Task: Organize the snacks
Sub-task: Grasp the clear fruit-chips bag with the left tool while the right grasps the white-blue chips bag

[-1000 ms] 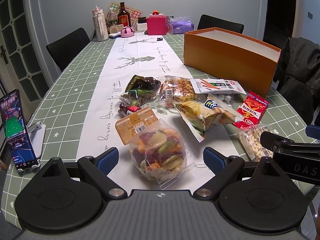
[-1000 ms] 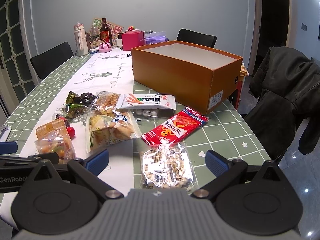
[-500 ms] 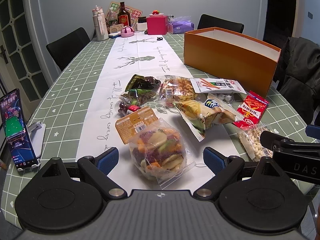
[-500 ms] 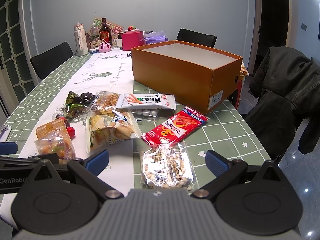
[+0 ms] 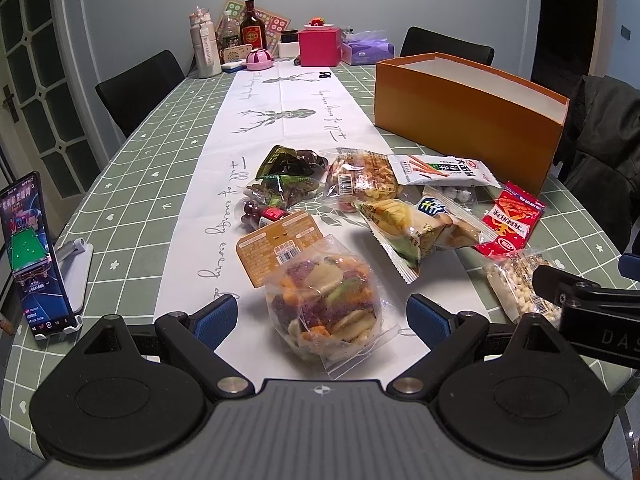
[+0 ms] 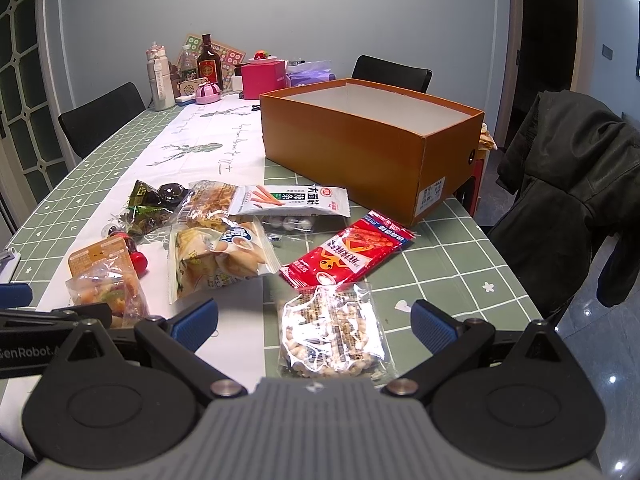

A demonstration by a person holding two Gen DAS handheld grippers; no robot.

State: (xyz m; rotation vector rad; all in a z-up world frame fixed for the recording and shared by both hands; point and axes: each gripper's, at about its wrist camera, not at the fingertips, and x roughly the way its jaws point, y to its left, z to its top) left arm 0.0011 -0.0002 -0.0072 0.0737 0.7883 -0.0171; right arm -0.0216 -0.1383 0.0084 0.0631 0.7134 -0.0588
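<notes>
Nothing has shifted since a second ago: both claws hover where they were, and every packet lies as before.

Far left on the green checked surface [image 5: 132, 184], a phone [image 5: 30, 252] stands propped on a stand, screen lit. Left claw [image 5: 323, 317] hangs low over the near edge, fingers spread wide apart, gripping nothing; the clear bag of mixed veggie chips [image 5: 320, 296] with the orange header card lies between them on the white runner [image 5: 280, 120], untouched as far as can be seen.

Beyond it, the snack pile: dark green packets [image 5: 286, 178], a clear bag of mixed crackers [image 5: 362, 178], a white breadstick packet [image 5: 440, 170], a pastry bag [image 5: 416, 226], then a red packet [image 5: 510, 220].

Right claw [image 6: 314, 319] is also wide apart and empty, with a clear bag of small puffed snacks [image 6: 332, 332] lying flat between its fingers on the green cloth, just beside the red packet.

Further right and back, the open orange box [image 6: 360, 148] sits on the surface, well apart from both claws; no snacks are visible inside it from either view. A dark jacket [image 6: 576, 176] drapes over a chair at far right.
</notes>
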